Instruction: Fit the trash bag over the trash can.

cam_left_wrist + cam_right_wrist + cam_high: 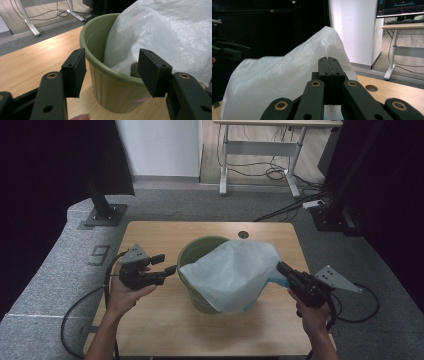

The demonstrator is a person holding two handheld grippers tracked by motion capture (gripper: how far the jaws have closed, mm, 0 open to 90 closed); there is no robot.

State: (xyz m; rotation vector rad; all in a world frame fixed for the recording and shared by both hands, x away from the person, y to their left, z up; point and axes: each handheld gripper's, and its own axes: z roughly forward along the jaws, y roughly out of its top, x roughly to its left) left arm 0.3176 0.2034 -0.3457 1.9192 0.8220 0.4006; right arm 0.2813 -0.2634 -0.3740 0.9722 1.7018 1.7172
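A thin white plastic bag (232, 272), crinkled and half transparent, lies over the round green bucket (197, 251) in the middle of the wooden table (150, 320) (one part hangs inside). The right gripper (281, 267) is clenched on the bag's edge. The left gripper (164, 263) is released, just beside the bucket's rim.

light: even, dim corners | shadows: soft | glare: none | focus: near jaws slightly soft

Left tool (111, 72) open, facing green bucket (110, 95) w/ white bag (170, 35).
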